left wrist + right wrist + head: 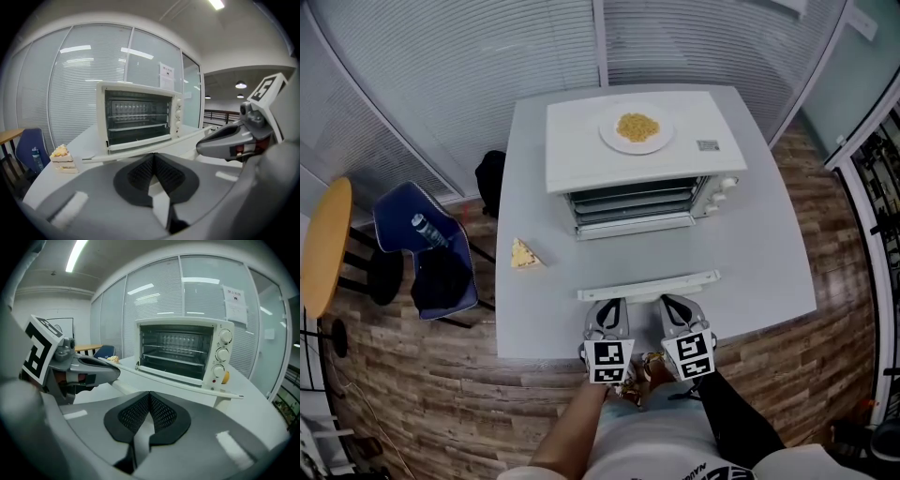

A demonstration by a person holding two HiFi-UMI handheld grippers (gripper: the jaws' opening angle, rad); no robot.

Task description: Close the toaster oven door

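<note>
Plainly, left gripper [607, 317] and right gripper [677, 314] are pressed together, empty, before the lowered door [649, 285].

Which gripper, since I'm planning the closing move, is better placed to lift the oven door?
Right, narrowly: both are shut and empty near the open door's handle, but the right gripper lies nearer its middle than the left gripper.

White toaster oven [637, 155] stands far centre, front facing near, knobs [724, 192] on its right, wire racks [633, 202] exposed inside. Door [649, 284] fully open, hinged down flat toward the near side, white handle edge nearest.
</note>
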